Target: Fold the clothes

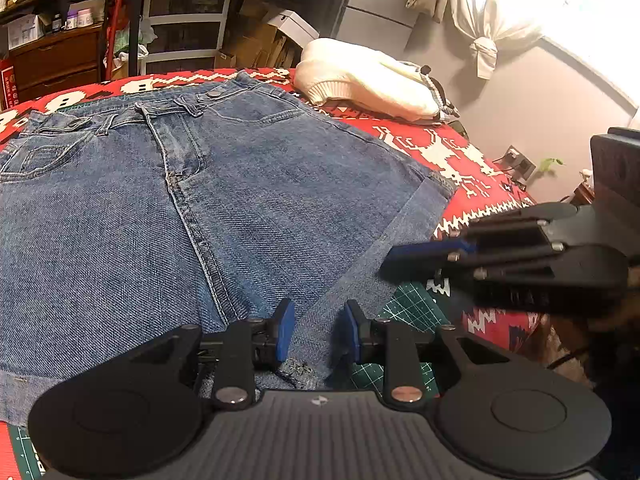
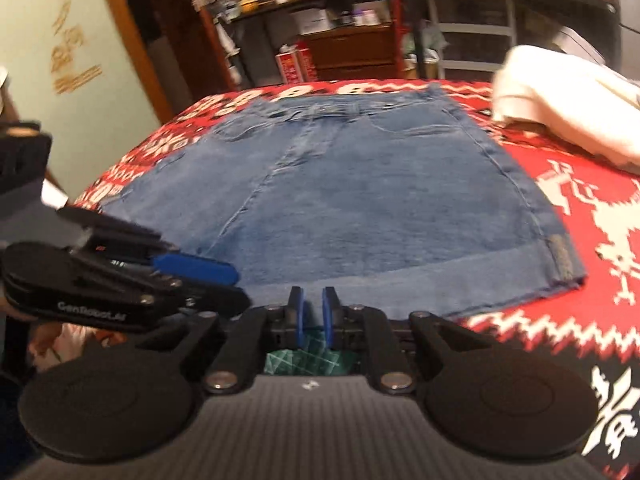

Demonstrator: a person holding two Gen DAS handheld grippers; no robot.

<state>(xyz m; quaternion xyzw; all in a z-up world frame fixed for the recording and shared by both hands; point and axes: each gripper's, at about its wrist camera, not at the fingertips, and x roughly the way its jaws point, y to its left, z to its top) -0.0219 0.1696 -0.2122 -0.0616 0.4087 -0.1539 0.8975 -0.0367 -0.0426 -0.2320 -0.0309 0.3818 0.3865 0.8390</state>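
1. Cluttered room: dark shelving unit (image 1: 224, 16) at the back, grey wall on the right with a knotted white curtain (image 1: 486, 46).
2. Work surface is a red-and-white patterned cloth (image 1: 452, 160) over a green cutting mat (image 1: 404, 300).
3. Denim shorts (image 1: 200, 208) lie flat on the cloth, waistband away from the cameras, hems near. Folded cream sweater (image 1: 360, 76) sits beyond them on the right.
4. Both grippers angled down at the near hem.
5. Left gripper (image 1: 316, 330): blue pads apart, hem fabric running between them, no visible pinch.
6. Right gripper (image 2: 313, 314): narrow gap between the pads, at the hem edge, mat showing through the gap, nothing clamped. View is motion-blurred.
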